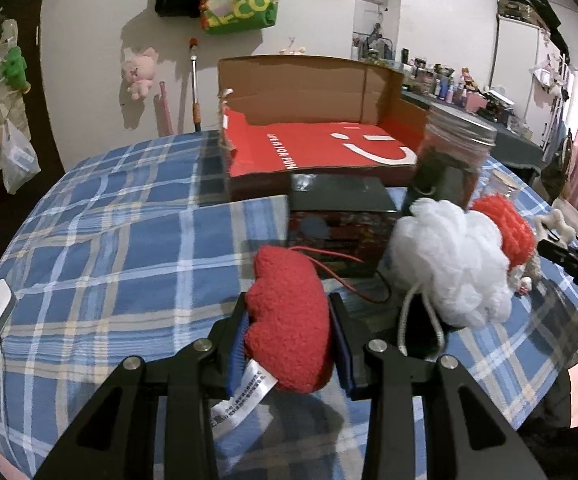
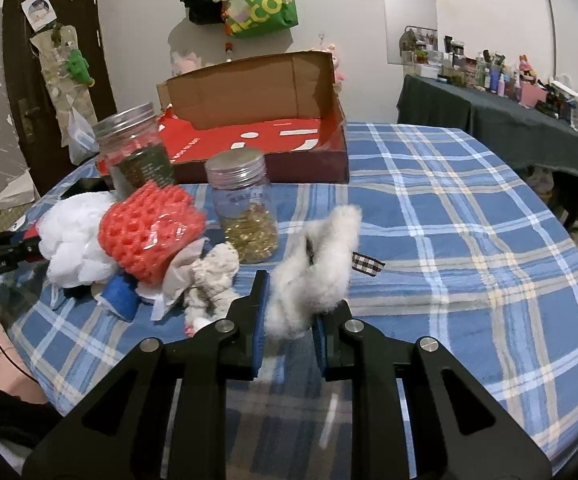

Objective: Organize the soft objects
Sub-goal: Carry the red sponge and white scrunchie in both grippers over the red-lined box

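One open red cardboard box [image 2: 257,148] stands at the far side of the tabletop [image 2: 469,216], which is covered by a blue plaid cloth; all places here are given from that box.

In front of its left corner stand two clear jars with metal lids: the taller jar [image 2: 135,148] touching the box front, the shorter jar [image 2: 247,208] nearer the camera, holding gold bits.

In front of the taller jar lies a heap of soft things: one white mesh puff [image 2: 75,240], one red knitted piece [image 2: 151,232], one blue piece [image 2: 119,294] and one cream fuzzy toy [image 2: 213,276], all touching.

The left gripper [image 1: 291,334], well in front of the box, is clamped on one red plush toy [image 1: 289,320] with a white label.

The right gripper [image 2: 291,320], in front of the box's middle, is pinched on one white fluffy toy [image 2: 317,268], lifted above the cloth.
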`<action>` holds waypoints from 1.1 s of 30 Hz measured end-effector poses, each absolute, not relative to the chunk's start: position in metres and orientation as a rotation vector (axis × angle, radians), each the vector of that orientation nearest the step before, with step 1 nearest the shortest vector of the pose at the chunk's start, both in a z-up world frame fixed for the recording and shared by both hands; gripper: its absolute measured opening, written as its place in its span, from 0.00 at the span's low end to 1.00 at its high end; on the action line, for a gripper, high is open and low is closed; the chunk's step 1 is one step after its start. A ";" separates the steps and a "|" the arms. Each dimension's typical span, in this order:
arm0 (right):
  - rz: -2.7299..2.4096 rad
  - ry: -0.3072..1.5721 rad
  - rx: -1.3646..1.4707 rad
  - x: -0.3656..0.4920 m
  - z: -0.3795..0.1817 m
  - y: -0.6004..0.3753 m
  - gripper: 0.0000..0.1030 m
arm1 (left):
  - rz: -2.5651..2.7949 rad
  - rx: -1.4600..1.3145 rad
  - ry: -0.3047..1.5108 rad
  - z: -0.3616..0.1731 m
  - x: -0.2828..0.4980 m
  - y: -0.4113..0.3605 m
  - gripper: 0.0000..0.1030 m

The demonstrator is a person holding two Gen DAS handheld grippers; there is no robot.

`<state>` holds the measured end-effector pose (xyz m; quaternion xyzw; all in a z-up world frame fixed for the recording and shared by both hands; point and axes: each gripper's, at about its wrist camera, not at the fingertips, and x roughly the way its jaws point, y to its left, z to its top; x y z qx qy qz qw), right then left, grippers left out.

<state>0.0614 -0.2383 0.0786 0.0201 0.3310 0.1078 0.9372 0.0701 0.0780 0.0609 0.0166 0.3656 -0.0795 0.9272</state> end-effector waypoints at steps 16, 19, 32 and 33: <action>0.367 0.741 -0.051 0.133 0.087 -0.251 0.18 | -0.218 0.156 0.729 0.065 0.121 0.112 0.37; 0.402 0.740 -0.086 0.144 0.089 -0.249 0.18 | -0.268 0.185 0.727 0.066 0.133 0.113 0.37; 0.559 0.729 -0.164 0.177 0.102 -0.240 0.18 | -0.413 0.338 0.694 0.080 0.162 0.103 0.37; 0.564 0.725 -0.170 0.179 0.104 -0.239 0.18 | -0.422 0.350 0.687 0.083 0.164 0.101 0.37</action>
